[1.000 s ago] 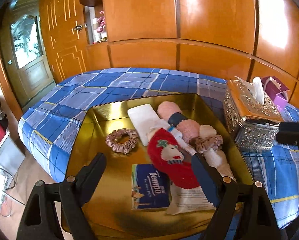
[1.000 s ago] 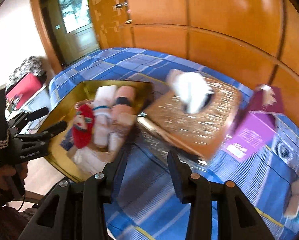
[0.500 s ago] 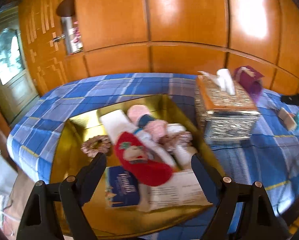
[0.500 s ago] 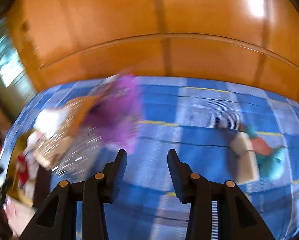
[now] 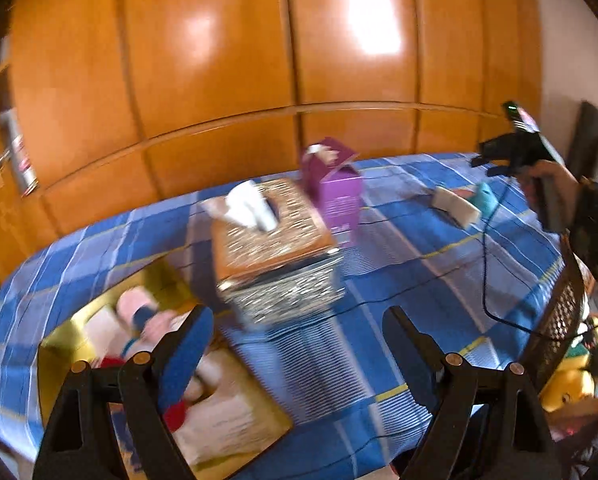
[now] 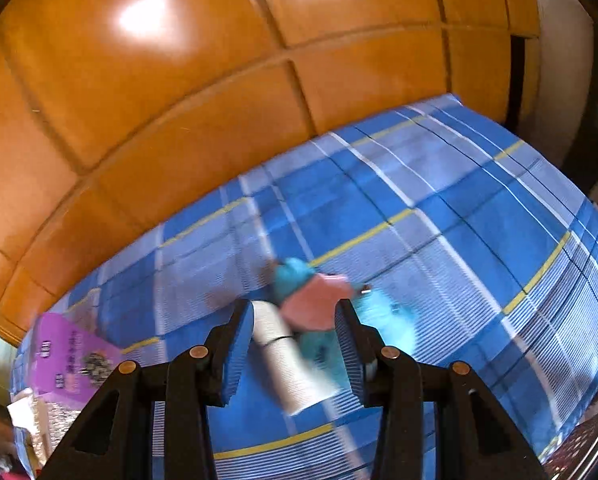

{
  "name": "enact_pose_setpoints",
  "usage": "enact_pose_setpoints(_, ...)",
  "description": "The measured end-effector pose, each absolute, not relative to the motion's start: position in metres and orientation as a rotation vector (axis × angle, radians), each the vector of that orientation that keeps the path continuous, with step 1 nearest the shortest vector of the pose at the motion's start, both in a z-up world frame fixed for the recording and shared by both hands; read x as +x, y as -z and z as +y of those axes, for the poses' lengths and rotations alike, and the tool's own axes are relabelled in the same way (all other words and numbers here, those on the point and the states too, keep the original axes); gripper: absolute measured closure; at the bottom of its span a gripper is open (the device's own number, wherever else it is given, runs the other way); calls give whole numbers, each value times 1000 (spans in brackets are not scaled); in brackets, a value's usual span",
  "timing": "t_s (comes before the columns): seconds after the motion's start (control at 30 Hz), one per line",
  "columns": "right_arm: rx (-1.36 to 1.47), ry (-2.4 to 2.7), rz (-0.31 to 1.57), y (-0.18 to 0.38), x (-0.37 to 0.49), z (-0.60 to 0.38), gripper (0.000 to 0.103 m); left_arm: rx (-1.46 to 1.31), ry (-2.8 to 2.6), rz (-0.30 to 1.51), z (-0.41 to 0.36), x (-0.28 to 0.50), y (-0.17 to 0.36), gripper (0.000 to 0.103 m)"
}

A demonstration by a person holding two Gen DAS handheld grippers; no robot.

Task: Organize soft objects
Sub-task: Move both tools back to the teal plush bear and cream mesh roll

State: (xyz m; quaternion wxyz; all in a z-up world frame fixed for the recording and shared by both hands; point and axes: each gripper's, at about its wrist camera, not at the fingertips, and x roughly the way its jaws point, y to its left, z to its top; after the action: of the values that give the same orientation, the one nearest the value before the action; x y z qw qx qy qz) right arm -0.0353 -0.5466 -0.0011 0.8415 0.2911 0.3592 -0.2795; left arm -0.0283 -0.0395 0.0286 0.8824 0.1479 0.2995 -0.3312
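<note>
So the thing to grab is that soft bundle [image 6: 299, 332] lying on the blue plaid bed [image 6: 439, 248], a bit below center in the right wrist view: one white rolled piece, one pink bit, and teal fabric around them (too blurry to say what each is). Its long axis runs diagonally, from upper left down toward lower right, so it sits skewed across the gap rather than lined up with it. The right tool [image 6: 295, 356] is spread open and empty, fingers on either side of the bundle, hovering right over it. My guess is a small wrist twist is needed before closing.

The left tool [image 5: 295, 344], lower middle of its own view, is also open and empty, and well apart from the bundle [image 5: 465, 202], so the right hand is clearly nearer.

Counting the rest: one gold tray [image 5: 57, 344] at lower left with several soft items, one ornate tissue box [image 5: 275, 248], one purple carton [image 5: 335, 188].
</note>
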Motion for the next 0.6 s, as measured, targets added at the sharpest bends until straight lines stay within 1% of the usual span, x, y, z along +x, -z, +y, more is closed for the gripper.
enact_pose_setpoints(0.17, 559, 621, 856, 15, -27, -564, 61, 384, 778, 608, -77, -25, -37, 16)
enact_pose_setpoints(0.2, 534, 602, 900, 20, -21, -566, 61, 404, 796, 606, -84, -24, -38, 16)
enact_pose_setpoints(0.23, 502, 593, 930, 22, -17, -565, 59, 431, 817, 607, -92, -24, -39, 16)
enact_pose_setpoints(0.33, 387, 556, 1017, 27, -2, -558, 43, 514, 880, 592, -116, -25, -41, 16)
enact_pose_setpoints(0.37, 353, 540, 1049, 29, 2, -557, 42, 539, 901, 586, -122, -26, -42, 16)
enact_pose_setpoints(0.5, 183, 561, 1153, 46, 20, -557, 41, 635, 973, 570, -153, -27, -41, 16)
enact_pose_setpoints(0.53, 150, 564, 1187, 53, 23, -558, 38, 661, 984, 572, -162, -27, -39, 16)
enact_pose_setpoints(0.6, 125, 536, 1219, 63, 26, -560, 39, 690, 1003, 574, -175, -26, -37, 16)
